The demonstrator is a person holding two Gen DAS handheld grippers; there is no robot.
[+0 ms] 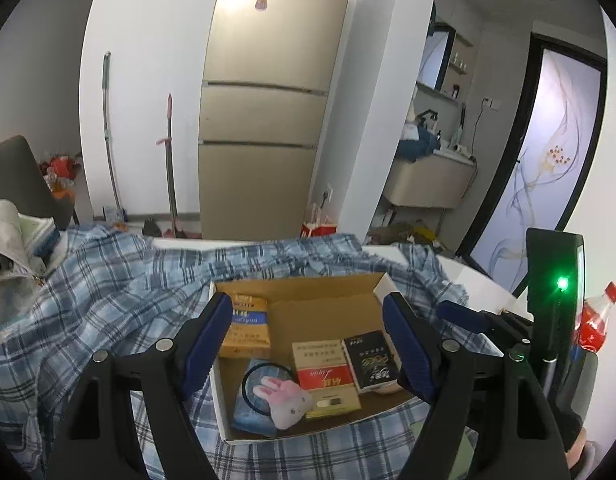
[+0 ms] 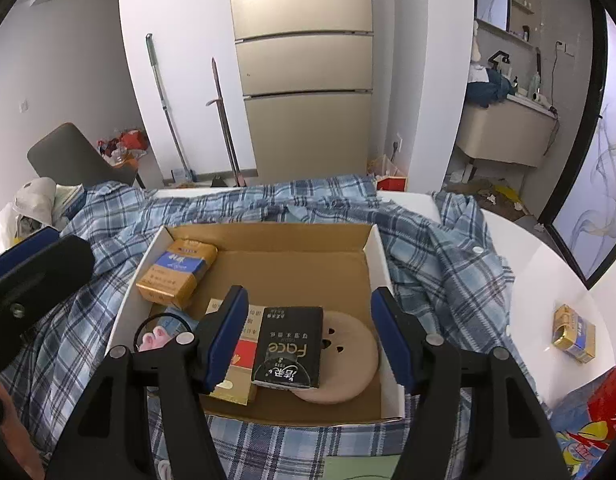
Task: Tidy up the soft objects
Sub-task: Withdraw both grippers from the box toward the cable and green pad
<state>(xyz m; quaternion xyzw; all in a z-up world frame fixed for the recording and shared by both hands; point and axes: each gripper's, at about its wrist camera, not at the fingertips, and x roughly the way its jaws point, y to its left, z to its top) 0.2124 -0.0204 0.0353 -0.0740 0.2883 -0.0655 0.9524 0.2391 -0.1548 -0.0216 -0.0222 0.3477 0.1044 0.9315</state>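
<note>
Left gripper (image 1: 308, 344) and right gripper (image 2: 308, 332) both stand wide, empty, above the cardboard box (image 2: 268, 264). Black tissue pack (image 2: 290, 346) partly hides the beige pad (image 2: 348, 364); the right gripper's finger cuts off the plush rabbit (image 1: 286, 398).

1. white round worktop (image 2: 548, 264), mostly covered by a rumpled blue plaid shirt (image 2: 448, 264).
2. open cardboard box (image 2: 382, 280) sits on top of the shirt, roughly mid-worktop.
3. one gold and blue packet (image 2: 574, 334) lies on the bare white part, off to the right, well apart from the box.
4. red-capped soda bottle (image 1: 598, 320) at the right edge.
5. pile of bags and papers (image 1: 12, 240) on the far left.
</note>
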